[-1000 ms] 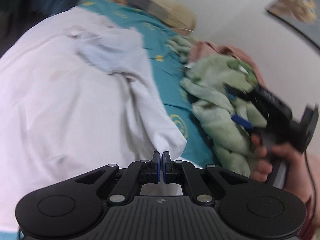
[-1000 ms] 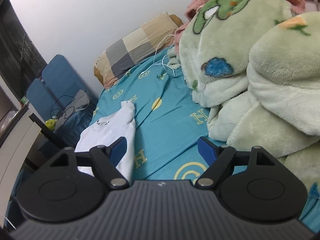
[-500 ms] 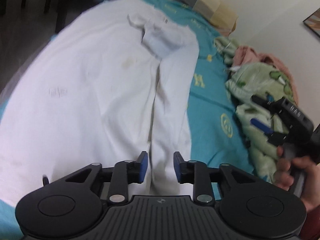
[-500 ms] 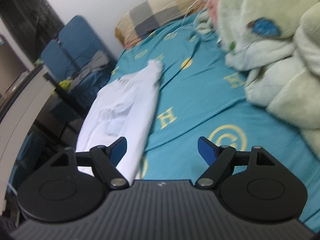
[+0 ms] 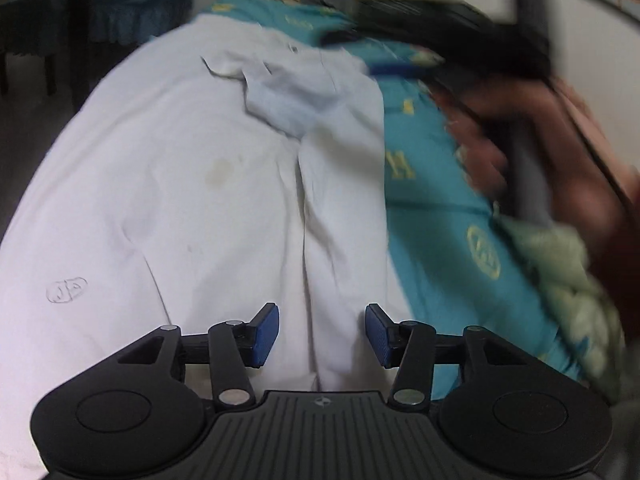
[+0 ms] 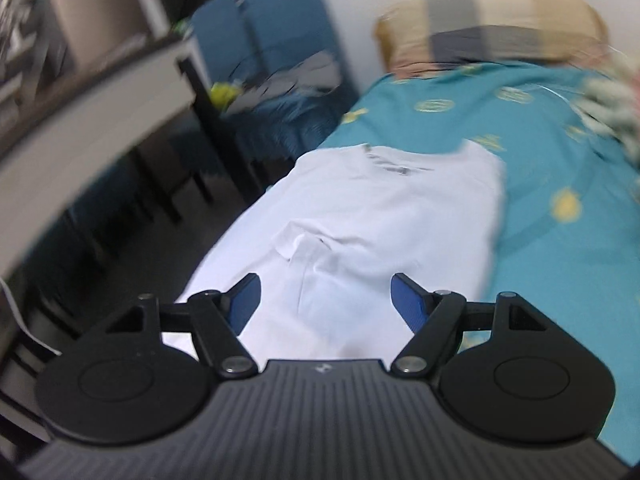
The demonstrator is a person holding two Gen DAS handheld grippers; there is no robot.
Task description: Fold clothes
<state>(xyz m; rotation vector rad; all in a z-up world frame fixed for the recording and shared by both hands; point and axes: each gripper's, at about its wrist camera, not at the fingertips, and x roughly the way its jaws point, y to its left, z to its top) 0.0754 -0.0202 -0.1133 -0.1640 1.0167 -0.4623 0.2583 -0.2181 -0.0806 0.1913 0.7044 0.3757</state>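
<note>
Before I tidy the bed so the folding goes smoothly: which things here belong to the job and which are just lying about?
Part of the job:
white T-shirt, spread on the teal bedsheet
left gripper, open
right gripper, open

Just lying about:
checked pillow
green fleece blanket
blue chair

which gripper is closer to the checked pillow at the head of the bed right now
Right. The right gripper hangs open over the white cotton shirt, up toward the checked tan-and-grey pillow. The left gripper, also open, sits over the shirt's far end.
</note>
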